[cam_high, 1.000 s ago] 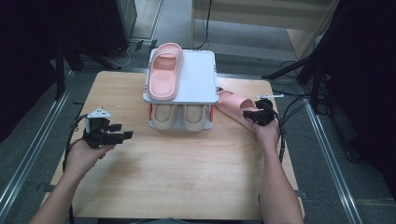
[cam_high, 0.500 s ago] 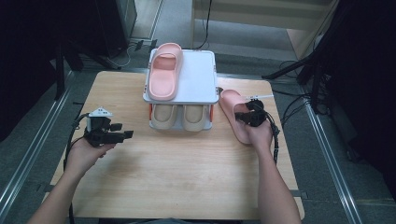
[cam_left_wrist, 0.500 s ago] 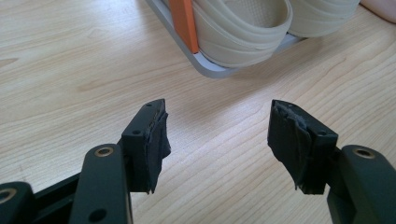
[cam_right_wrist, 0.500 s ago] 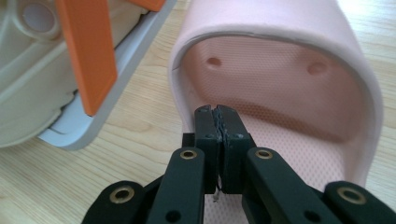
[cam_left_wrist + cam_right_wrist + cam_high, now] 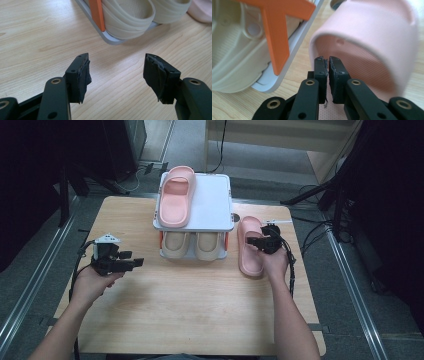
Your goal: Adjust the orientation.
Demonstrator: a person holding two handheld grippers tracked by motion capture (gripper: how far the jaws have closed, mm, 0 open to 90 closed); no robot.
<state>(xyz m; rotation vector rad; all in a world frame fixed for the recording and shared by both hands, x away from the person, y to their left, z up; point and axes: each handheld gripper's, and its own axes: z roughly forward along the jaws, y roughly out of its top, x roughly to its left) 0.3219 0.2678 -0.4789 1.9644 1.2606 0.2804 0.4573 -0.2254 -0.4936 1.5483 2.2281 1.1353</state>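
My left gripper (image 5: 134, 263) is idling at nine o'clock on the desk (image 5: 200, 310), spread wide and holding nothing, pointing toward the rack (image 5: 220, 205). I am leaving it there, clear of the work. One pink slipper (image 5: 176, 196) is lying on the rack's top, and two beige slippers (image 5: 195, 245) are sitting underneath. The other pink slipper (image 5: 250, 247) is lying flat on the desk just beside the rack, at three o'clock. My right gripper (image 5: 328, 65) is hovering over its sole at the strap's mouth, jaws almost together with a thin gap, and they have just been opening with nothing between them. To do this well, I am keeping low and backing straight out, avoiding the strap.
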